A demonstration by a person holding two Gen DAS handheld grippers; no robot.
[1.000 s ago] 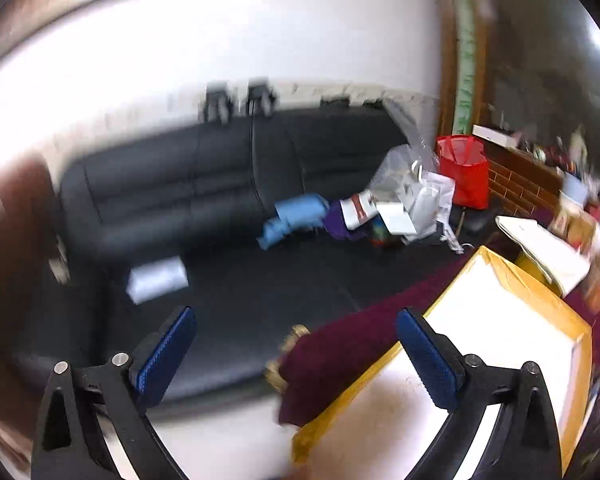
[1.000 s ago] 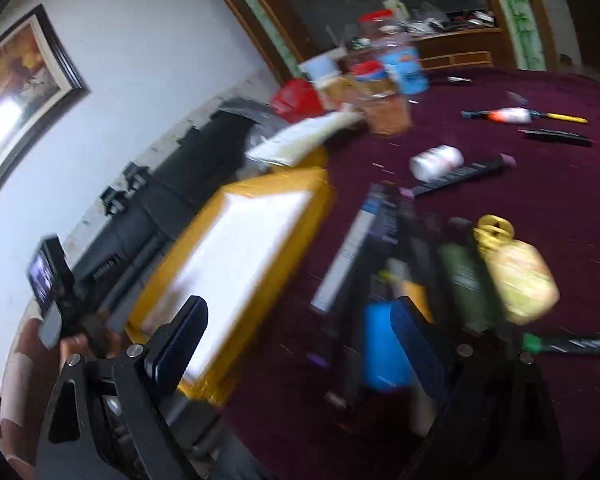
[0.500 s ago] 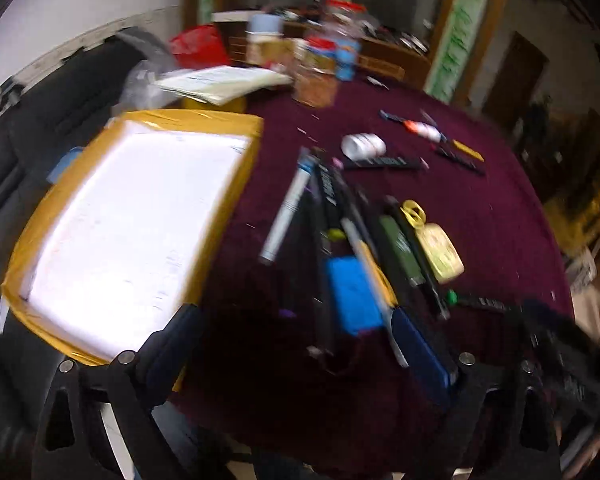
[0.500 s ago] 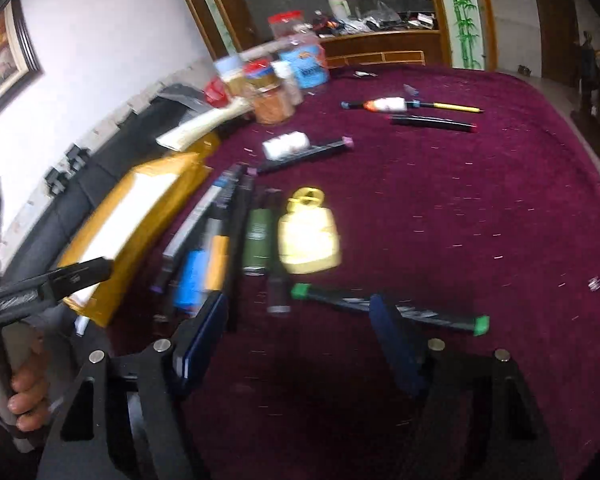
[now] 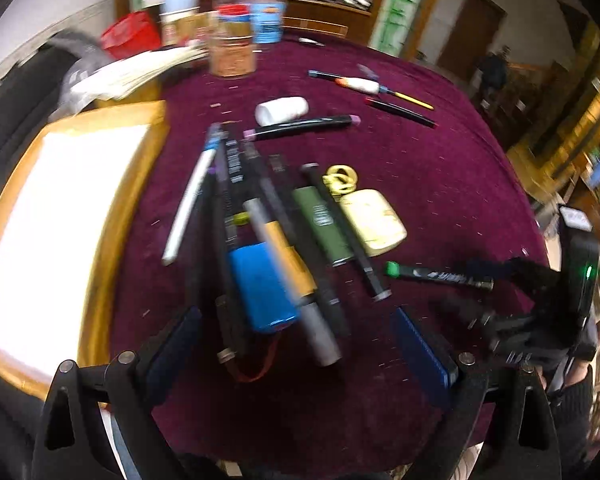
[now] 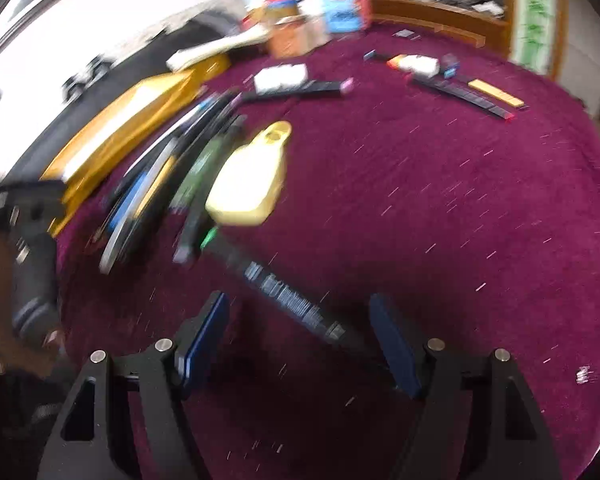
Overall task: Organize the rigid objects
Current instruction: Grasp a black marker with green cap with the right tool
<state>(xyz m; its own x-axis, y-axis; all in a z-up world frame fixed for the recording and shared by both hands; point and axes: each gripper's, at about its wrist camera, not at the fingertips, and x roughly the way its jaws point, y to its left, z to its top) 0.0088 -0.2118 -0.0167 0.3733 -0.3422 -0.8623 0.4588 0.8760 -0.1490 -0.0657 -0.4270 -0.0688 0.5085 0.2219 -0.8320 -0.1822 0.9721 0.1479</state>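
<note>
**Two grippers above a cluttered maroon table, both views blurred by motion**

Hidden or unclear: both views are smeared. In the bundle of pens and markers [image 5: 260, 216] at the centre of the maroon tablecloth [image 5: 440, 184], single items overlap and their ends run together, so a count is not possible. The print on the green-capped black marker [image 6: 288, 292] cannot be read, and its near end passes behind the right gripper's frame. The jars and boxes [image 5: 236, 40] at the far edge are indistinct. The yellow tray [image 5: 132, 184] is cut off at the left border of the left wrist view, its white inside blown out.

Change from earlier frames: a second ago the left wrist camera faced a black sofa; it now looks down on the table. The right gripper's jaws have just been closing, with the marker lying between them, and the marker fills more of that view than before.

Pose: the left gripper [image 5: 296, 344] points steeply down over the near end of the bundle, jaws apart and empty, above a blue block [image 5: 260, 284] and a grey cylinder [image 5: 300, 300]. The right gripper [image 6: 304, 336] also tilts downward, jaws apart on either side of the marker, pads not touching it. A pale yellow tag [image 6: 248, 184] lies just beyond the marker's green cap. A hand [image 6: 4, 280] grips the left tool's handle at the left border of the right view.
</note>
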